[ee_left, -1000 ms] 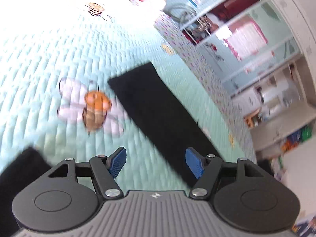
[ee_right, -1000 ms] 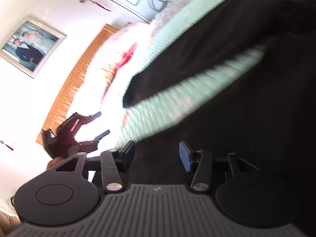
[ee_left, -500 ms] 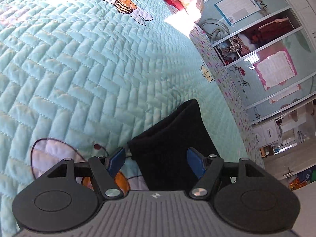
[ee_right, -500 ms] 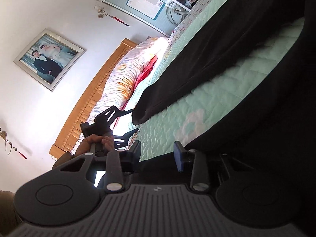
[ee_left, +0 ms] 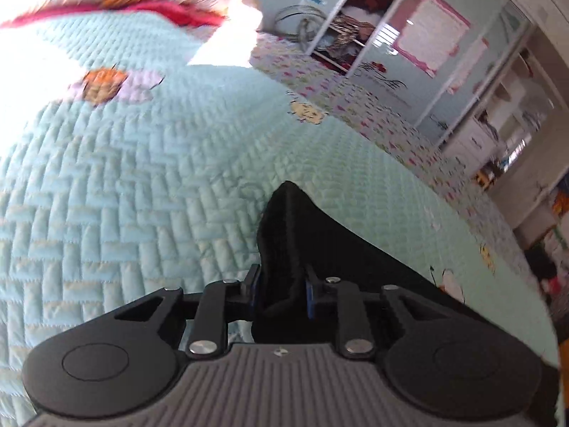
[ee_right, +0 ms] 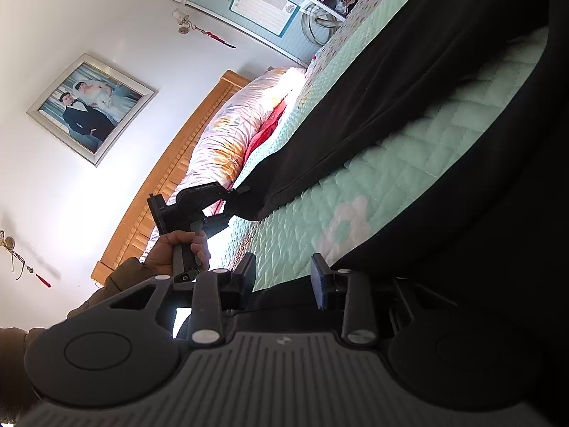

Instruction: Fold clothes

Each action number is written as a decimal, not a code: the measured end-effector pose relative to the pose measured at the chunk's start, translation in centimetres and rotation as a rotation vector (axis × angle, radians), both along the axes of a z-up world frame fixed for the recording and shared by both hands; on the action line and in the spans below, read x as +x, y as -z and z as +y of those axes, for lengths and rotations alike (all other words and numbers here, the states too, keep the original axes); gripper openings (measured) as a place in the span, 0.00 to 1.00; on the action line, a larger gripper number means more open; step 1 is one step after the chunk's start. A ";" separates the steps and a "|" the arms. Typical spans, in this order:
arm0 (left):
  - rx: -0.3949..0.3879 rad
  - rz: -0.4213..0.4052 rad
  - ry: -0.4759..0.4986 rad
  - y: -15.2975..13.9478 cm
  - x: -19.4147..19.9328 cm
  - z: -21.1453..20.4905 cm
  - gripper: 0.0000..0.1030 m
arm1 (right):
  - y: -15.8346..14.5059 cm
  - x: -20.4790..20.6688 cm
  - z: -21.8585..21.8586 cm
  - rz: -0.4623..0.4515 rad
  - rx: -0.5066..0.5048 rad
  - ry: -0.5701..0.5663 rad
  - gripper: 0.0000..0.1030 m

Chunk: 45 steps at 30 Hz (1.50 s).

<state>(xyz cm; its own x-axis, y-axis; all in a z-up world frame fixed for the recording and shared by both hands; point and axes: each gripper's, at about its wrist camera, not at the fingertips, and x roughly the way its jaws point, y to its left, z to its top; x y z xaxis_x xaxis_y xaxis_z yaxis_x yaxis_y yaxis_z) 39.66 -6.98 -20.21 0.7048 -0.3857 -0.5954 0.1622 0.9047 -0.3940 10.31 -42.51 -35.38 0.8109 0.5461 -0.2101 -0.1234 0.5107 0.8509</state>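
Left wrist view: the black garment [ee_left: 302, 235] lay spread on the quilt [ee_left: 124, 185], its end bunched up for lifting. The left gripper [ee_left: 281, 295] was closing on that end, pads pressing cloth. The right gripper [ee_right: 282, 277], part open and closing, straddled another edge without pinching it.

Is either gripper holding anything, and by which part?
The left gripper is closing on the black garment at its narrow end. The right gripper, also closing, has no cloth visibly between its pads.
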 end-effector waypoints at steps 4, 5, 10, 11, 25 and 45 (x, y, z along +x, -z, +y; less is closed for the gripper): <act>0.164 -0.113 0.129 -2.3 -2.7 -4.0 0.21 | 0.1 0.0 0.0 -0.003 0.003 0.001 0.33; 0.205 -0.142 0.167 -2.8 -3.5 -5.2 0.21 | 0.2 0.1 0.0 -0.004 0.003 0.001 0.33; 0.306 -0.201 0.320 -3.5 -6.5 -9.1 0.18 | 0.5 0.4 0.1 -0.008 0.005 0.002 0.33; 0.323 -0.203 0.343 -3.5 -7.0 -9.7 0.18 | 0.5 0.4 0.1 -0.009 0.006 0.002 0.33; 0.470 -0.238 0.413 -4.2 -10.2 -13.7 0.15 | 1.2 1.5 0.5 -0.023 0.031 0.004 0.33; 0.906 -0.589 0.975 -1.4 -27.7 -20.0 0.14 | 1.3 2.4 0.7 -0.011 0.051 0.006 0.33</act>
